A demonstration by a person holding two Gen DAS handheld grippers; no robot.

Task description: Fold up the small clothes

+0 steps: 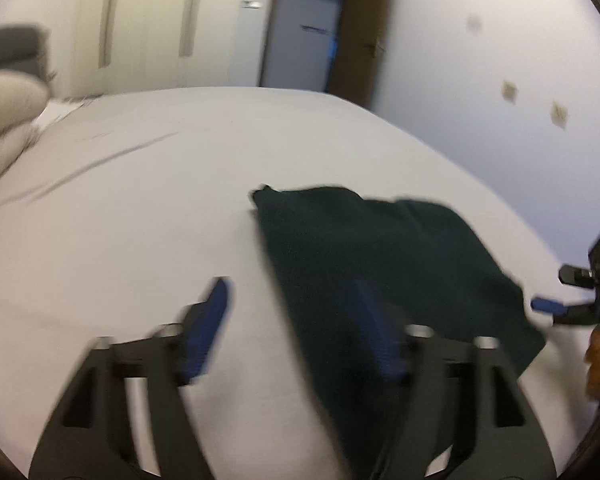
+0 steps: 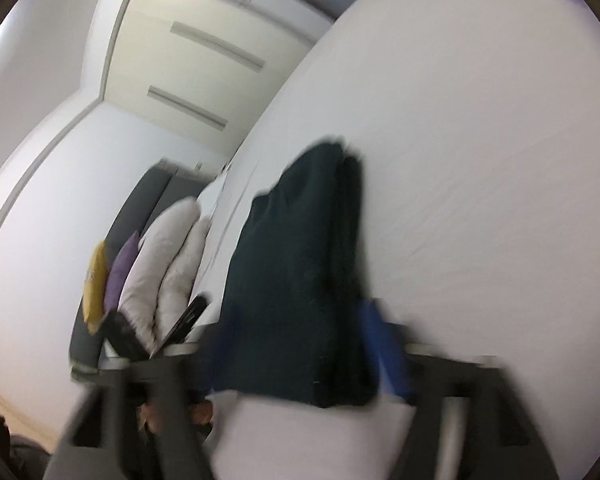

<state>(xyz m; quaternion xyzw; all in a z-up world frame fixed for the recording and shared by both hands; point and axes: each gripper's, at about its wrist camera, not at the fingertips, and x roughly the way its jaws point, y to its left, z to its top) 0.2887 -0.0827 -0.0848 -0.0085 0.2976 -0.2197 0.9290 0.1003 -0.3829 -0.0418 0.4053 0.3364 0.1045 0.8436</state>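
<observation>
Both tilted down over the dark garment (image 1: 380, 248) — left gripper (image 1: 292, 300) wide, right gripper (image 2: 300, 332) wide, empty.

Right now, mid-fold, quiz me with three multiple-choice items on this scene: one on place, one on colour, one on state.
1. Where does the garment lie?
A. on the bed
B. on the floor
C. on the pillows

2. What colour is the garment?
A. white
B. dark green
C. yellow

3. How do the left gripper's jaws stand?
A. clamped on the garment
B. shut on nothing
C. open

Answers:
1 A, the cloth lies flat on the white sheet.
2 B, it looks dark green against the sheet.
3 C, the blue pads stand wide apart, pressing on nothing.
</observation>
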